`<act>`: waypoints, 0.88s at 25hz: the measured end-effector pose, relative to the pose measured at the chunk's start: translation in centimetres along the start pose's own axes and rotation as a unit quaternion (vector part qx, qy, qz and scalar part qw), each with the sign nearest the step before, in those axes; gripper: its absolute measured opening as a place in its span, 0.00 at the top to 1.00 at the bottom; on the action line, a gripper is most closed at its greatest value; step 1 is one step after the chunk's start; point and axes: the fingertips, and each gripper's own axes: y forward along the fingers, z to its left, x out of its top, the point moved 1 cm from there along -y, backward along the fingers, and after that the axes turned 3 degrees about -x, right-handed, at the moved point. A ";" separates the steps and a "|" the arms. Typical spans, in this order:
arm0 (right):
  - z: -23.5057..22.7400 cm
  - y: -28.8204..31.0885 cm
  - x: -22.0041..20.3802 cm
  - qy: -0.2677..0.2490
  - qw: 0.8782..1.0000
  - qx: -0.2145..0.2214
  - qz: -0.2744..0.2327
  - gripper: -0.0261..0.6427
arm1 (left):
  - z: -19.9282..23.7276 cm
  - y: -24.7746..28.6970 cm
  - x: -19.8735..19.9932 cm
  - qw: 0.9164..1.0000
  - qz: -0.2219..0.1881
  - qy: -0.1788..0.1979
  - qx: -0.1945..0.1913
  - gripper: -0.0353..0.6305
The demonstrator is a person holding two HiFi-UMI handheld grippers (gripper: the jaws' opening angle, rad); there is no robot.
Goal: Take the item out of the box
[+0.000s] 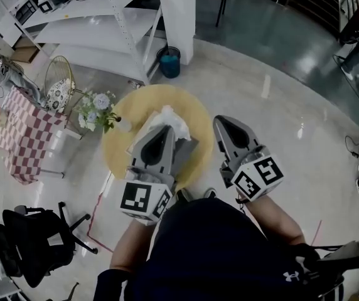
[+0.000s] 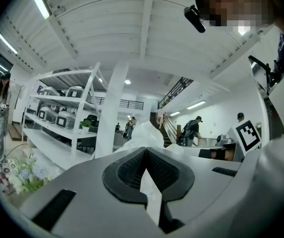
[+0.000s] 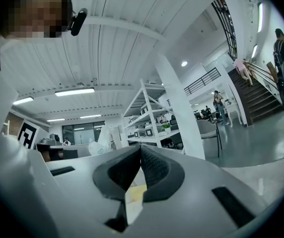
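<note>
Starting at the jaws, both pairs are seen pressed together with nothing between them. The left gripper (image 2: 144, 151) is held over the box (image 1: 190, 148), and the right gripper (image 3: 139, 148) just beside it. The white wrapped item (image 1: 170, 119) sits in the box on the round table (image 1: 118, 150). If the box is not steadied, it would likely be dragged up or tipped along with the wrapping.

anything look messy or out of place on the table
Only one thing: crumpled white wrapping bulges up out of the open box on the round yellow table, puffing past the box's far edge. It looks like loose packing rather than damage. Nothing looks spilled or broken.
</note>
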 end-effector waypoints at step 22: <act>-0.8 1.2 -1.7 -0.001 1.000 -0.006 0.016 0.94 | 0.4 0.9 -0.9 1.000 -0.007 0.009 -0.009 0.92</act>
